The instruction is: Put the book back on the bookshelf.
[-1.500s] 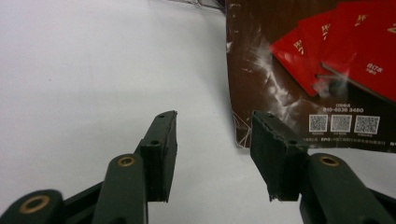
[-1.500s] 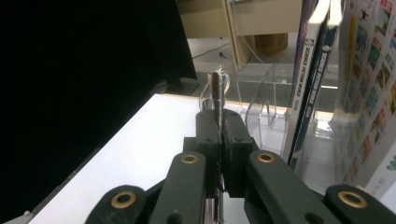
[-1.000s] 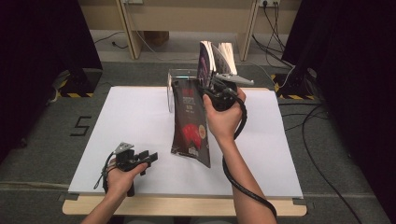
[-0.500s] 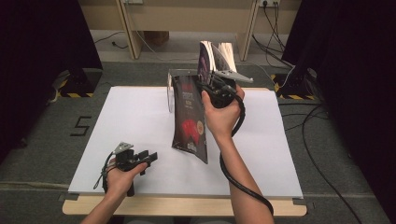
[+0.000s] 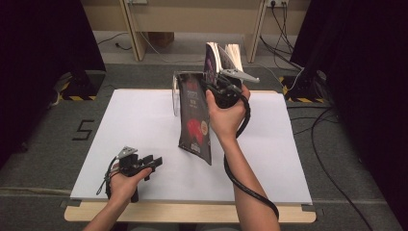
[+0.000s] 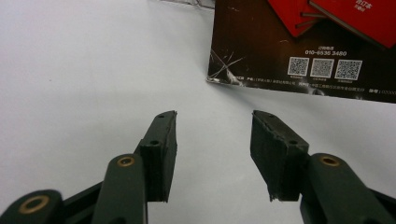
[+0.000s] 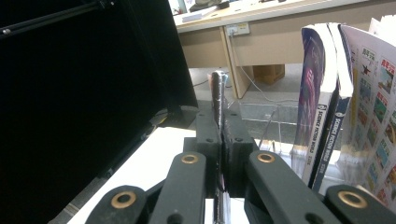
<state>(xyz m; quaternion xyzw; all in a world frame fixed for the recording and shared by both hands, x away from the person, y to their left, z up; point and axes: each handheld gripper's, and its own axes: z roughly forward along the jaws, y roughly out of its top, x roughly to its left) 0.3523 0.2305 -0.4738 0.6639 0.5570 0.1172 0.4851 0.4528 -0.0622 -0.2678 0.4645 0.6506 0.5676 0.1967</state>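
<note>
Our right gripper (image 5: pixel 208 86) pinches the thin, bendy magazine (image 5: pixel 195 120) by its top edge; it looks light but may flop. Our left gripper (image 5: pixel 153 163) is open, holding nothing.

Saw both grippers black: left gripper (image 5: pixel 153 163) and right gripper (image 5: pixel 211 86) each carried a grey three-cornered plate, brass rivets at the jaw links, ribbed black pads. Thick black cable (image 5: pixel 250 190) trailed off the right. Bare forearms, no sleeves.

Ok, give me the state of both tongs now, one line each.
Left tongs: open, holding nothing, low over the table.
Right tongs: shut on the dark magazine, held upright.
</note>
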